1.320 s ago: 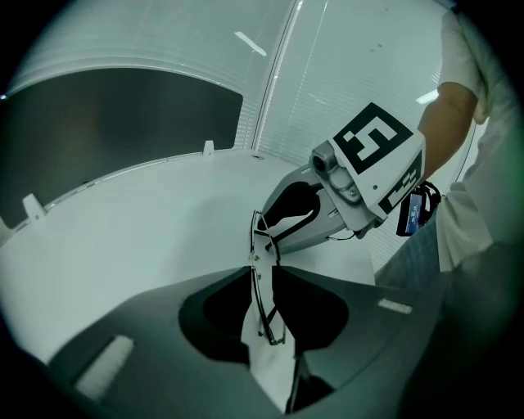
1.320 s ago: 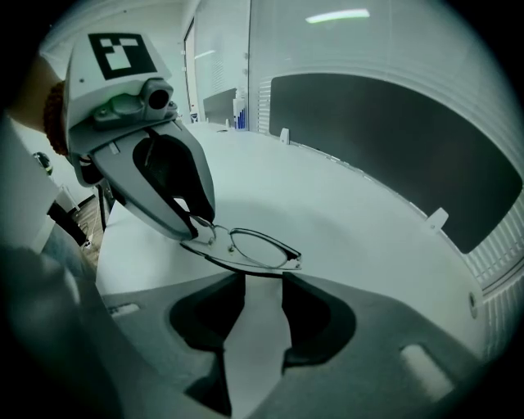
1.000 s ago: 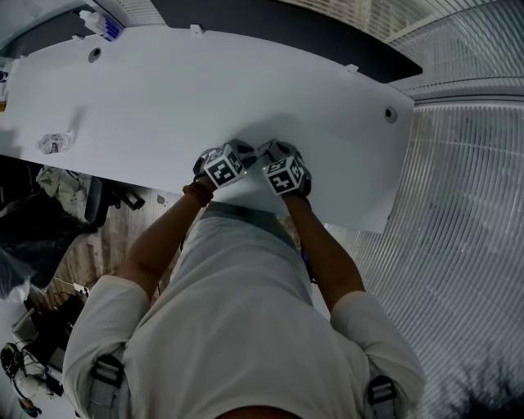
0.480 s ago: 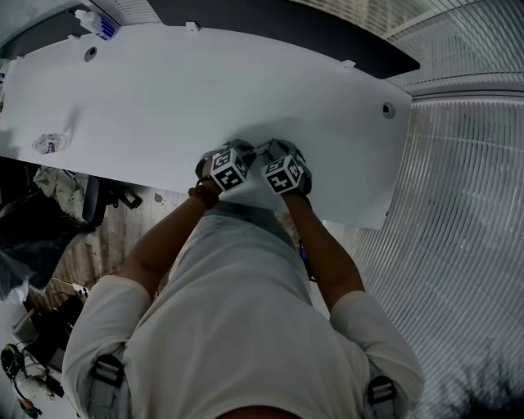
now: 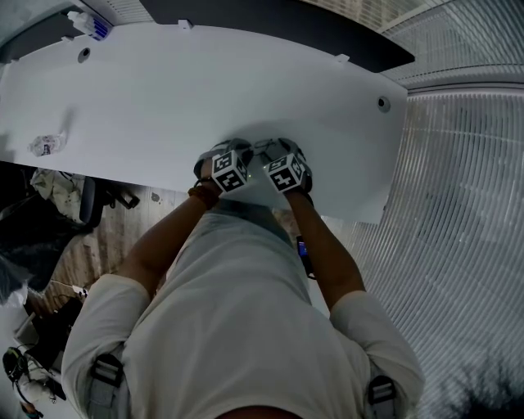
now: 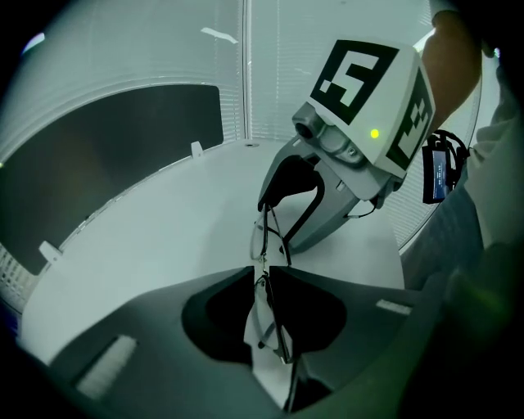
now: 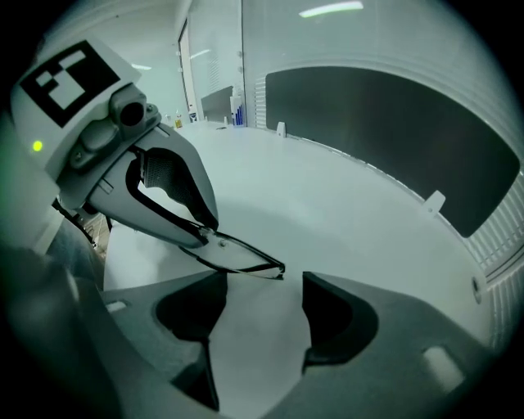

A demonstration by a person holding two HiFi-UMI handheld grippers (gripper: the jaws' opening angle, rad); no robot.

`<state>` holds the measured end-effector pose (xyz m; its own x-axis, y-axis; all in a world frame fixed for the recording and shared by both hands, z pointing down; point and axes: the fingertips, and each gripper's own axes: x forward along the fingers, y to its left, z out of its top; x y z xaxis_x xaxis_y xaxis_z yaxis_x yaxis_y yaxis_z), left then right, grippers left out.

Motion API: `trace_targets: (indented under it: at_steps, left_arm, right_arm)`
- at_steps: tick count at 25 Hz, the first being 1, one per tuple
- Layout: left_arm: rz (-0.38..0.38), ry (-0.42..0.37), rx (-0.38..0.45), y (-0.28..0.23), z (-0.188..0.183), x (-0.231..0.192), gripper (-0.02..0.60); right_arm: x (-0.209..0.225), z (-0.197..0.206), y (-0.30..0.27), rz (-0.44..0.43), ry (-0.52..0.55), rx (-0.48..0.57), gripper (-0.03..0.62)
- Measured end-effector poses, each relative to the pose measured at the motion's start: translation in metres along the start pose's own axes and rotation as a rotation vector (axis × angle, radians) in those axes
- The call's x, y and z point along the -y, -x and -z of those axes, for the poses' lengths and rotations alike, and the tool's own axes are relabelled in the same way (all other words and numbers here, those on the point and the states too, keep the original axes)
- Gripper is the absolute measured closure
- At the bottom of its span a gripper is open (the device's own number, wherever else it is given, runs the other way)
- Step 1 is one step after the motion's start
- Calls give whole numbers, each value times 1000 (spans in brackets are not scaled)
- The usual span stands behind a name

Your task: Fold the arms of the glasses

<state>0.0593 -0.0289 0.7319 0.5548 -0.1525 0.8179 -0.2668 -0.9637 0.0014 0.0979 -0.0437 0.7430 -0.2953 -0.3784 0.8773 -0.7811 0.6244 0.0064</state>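
Observation:
Thin black-framed glasses [image 6: 264,245] hang just above the white table [image 5: 164,90], seen edge-on in the left gripper view. My left gripper [image 6: 262,274] is shut on the frame, its tips pinching it. In the right gripper view the glasses [image 7: 237,255] stick out of the left gripper [image 7: 209,233] toward me. My right gripper [image 7: 264,286] has its jaws opening wide; the frame's end lies just ahead of the gap and the pads touch nothing. In the head view both grippers sit side by side near the table's front edge and hide the glasses.
A crumpled wrapper [image 5: 45,144] lies at the table's left end and a bottle [image 5: 86,23] stands at its far left corner. A dark panel [image 7: 385,139] runs along the back edge. The person's body is right behind the front edge.
Both grippers have stayed in place near the front edge. The left gripper's marker cube has rolled slightly.

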Motion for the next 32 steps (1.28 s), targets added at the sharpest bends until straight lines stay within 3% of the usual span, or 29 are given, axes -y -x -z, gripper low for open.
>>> trace_targets:
  at_steps: [3, 10, 21, 26, 32]
  left_arm:
    - [-7, 2, -3, -1, 1, 0, 512]
    - [-8, 8, 9, 0, 2, 0, 506]
    - [-31, 63, 70, 27, -10, -5, 491]
    - [-65, 116, 155, 67, -34, -17, 492]
    - [-118, 222, 322, 141, -79, -41, 518]
  right_arm:
    - [-1, 5, 3, -28, 2, -2, 276]
    - [-9, 13, 10, -49, 11, 11, 275]
    - [-2, -1, 56, -43, -80, 110, 275]
    - [16, -29, 105, -12, -128, 197, 281]
    - [29, -82, 184, -25, -187, 413, 328]
